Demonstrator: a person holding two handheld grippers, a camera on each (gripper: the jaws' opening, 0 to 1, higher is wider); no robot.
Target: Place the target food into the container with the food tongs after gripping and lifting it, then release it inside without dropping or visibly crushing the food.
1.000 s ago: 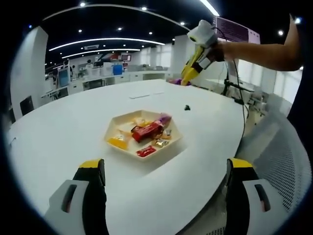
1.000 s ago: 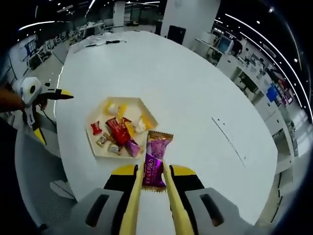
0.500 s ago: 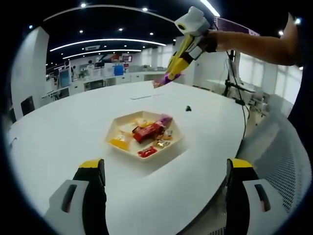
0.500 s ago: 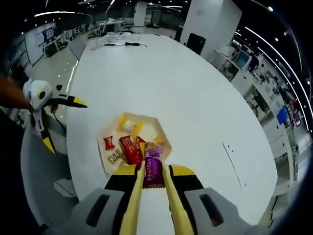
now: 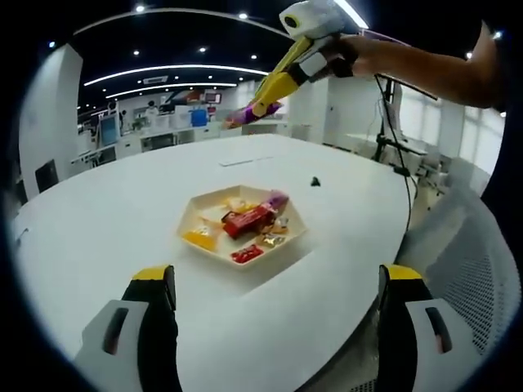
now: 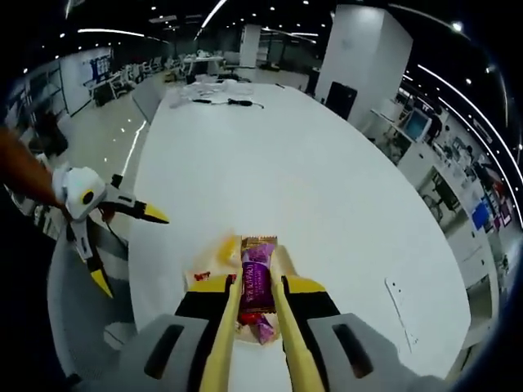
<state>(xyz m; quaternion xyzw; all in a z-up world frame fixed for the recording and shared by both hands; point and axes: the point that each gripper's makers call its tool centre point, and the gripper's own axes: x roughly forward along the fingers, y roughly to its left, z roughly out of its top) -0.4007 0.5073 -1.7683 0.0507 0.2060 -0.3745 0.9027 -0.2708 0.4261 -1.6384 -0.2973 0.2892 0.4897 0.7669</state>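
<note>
A: Left gripper view — the left hand-held gripper [image 5: 274, 302] has its jaws spread wide over the white counter [image 5: 98, 220], nothing between them. Ahead sits the hexagonal tray [image 5: 242, 227] of wrapped snacks.

B: And up top?

A: The right hand-held gripper [image 5: 245, 114] comes in from the right, high above the tray, with something purple at its tips. Too small to read.

B: Right gripper view?

A: The right hand-held gripper [image 6: 255, 287] is pinching the purple snack packet [image 6: 255, 283] between yellow tongs. The tray [image 6: 225, 247] lies underneath, mostly hidden behind packet and jaws. The left hand-held gripper [image 6: 131, 249] shows at the left, jaws apart.
</note>
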